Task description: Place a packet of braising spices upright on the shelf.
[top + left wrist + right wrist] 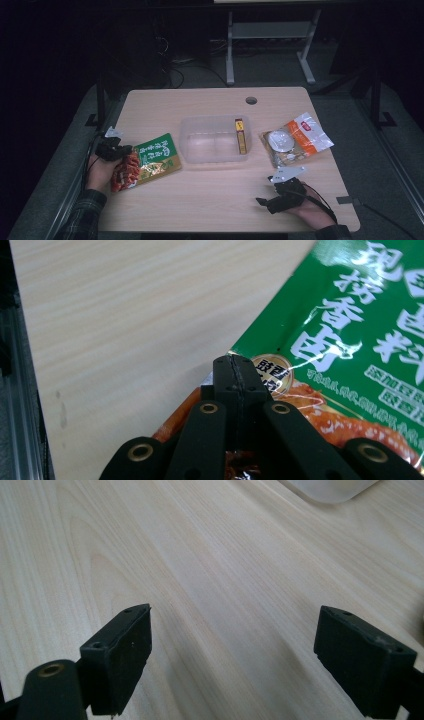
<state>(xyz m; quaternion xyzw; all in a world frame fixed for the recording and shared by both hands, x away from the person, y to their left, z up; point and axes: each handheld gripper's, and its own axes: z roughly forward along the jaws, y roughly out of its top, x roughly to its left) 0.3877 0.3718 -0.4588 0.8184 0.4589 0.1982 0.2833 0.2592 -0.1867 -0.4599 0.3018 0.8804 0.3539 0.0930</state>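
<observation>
Gripping the near edge of a green and red sauce packet (146, 162), my left gripper (234, 371) has its 2 jaws pressed together on the foil. I hold it by the rim because the flat packet offers nothing else to pinch; most of it lies ahead of the jaws and to their right, resting on the pale wooden surface (210, 200). My judgement is that the packet is meant for the clear plastic tub (214, 138), which sits farther ahead of these jaws, just past the packet's far corner. A slim yellow box (241, 135) already stands inside it.

My left hand (98, 172) comes in low from the surface's left edge, wrist angled inward.

My right gripper (281, 192) rests idle, its 2 jaws spread wide with bare wood between them. An orange and white bag (296, 139) lies well ahead of them, apart. The right forearm lies flat, jaws pointing left across the surface.
</observation>
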